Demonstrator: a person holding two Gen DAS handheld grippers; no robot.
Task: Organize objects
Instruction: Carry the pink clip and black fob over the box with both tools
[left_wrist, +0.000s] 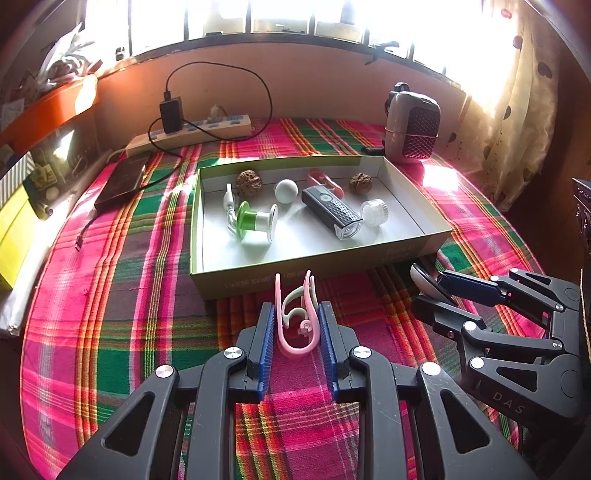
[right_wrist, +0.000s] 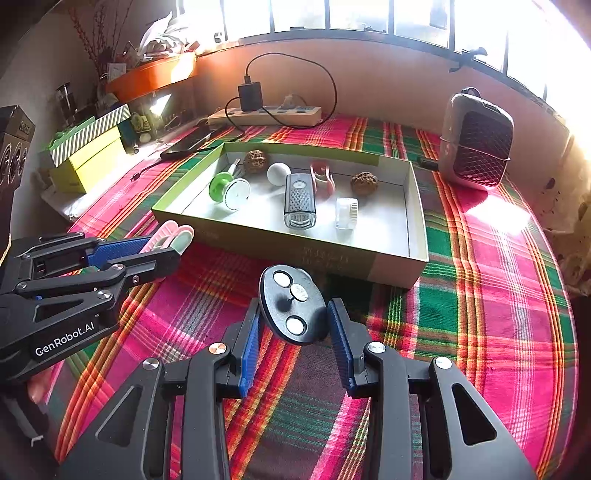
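Two claws each carry something. From the left wrist, the left claw (left_wrist: 297, 325) pinches a pink and pale-green plastic clip (left_wrist: 295, 317) just short of the shallow green cardboard box (left_wrist: 306, 275) on the plaid worktop (left_wrist: 110, 295); lifting it clear of the near wall before letting go seems wise.

From the right wrist, the right claw (right_wrist: 293, 325) grips a black oval remote with silver buttons (right_wrist: 291, 304), likewise near the box; dropping it into bare floor beside the black bike light (right_wrist: 299, 201) would avoid clutter.

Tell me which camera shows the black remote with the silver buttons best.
The right wrist view. There the black remote faces the camera between the right gripper pads, its three silver buttons plain. The left wrist view shows it only edge-on, a thin sliver at the right gripper's tips beside the box.
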